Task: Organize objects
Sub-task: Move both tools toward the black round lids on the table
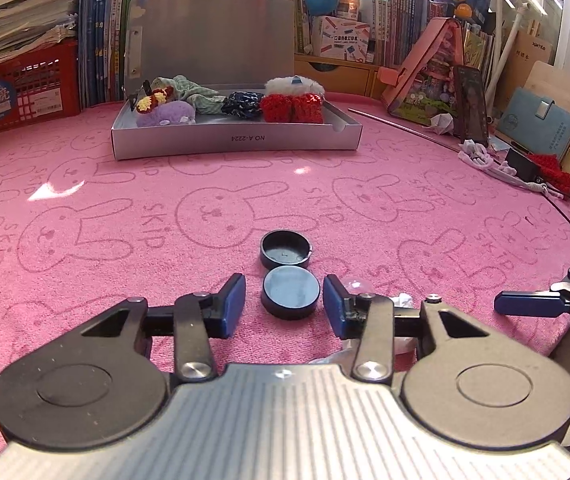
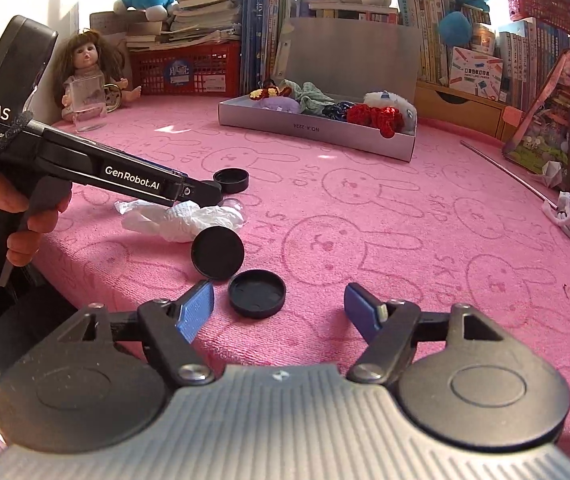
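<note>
Pink towel (image 1: 245, 184) – L hand-held gripper (image 1: 283, 304) spread round flat-lying, closed-face-up cap (image 1: 290, 294), not pinching.

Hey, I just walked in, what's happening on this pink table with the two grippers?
A person is tidying small black caps with two handheld grippers. The left gripper has its jaws either side of a cap lying top up, not yet touching it. The right gripper is open just short of an upturned cap, beside a tilted cap. The grey box at the back already holds crocheted toys.
</note>
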Demonstrator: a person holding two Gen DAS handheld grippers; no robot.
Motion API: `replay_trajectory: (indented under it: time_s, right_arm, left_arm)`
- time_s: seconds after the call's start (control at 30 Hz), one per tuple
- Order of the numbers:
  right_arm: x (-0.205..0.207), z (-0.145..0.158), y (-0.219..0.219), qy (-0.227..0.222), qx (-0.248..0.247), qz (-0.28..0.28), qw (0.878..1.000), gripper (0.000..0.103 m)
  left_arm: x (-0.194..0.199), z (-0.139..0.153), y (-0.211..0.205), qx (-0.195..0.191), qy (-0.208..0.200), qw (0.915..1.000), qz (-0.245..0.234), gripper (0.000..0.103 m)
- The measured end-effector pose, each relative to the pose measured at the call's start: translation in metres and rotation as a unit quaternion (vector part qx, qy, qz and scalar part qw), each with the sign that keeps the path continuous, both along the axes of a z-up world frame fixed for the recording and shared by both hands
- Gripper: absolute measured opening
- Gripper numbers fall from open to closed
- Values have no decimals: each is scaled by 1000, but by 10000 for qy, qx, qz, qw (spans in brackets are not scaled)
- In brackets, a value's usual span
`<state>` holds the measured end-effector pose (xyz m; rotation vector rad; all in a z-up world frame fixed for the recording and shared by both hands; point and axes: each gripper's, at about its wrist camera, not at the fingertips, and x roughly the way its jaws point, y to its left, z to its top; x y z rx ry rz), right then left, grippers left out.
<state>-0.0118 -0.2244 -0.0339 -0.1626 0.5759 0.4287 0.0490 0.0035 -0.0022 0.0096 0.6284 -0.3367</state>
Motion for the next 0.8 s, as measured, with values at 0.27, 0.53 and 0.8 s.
replay_trajectory:
  time_s: [0.27,0.53,0.8]
  right_arm:
    - [11,-1,-7,-114,-14,-713,9974,63]
    - [18,-3,-18,-125,135,-1053,9943,59]
    - [18,-5,-21,-208,163,-1280,9914,59]
  left_arm:
    - [0,-2,-1,44,-77,9999,73,47]
    - [0,-2,0,99,-126,9996,216,47]
    - [-2,-1,4,-14,-85,9991,404,47]
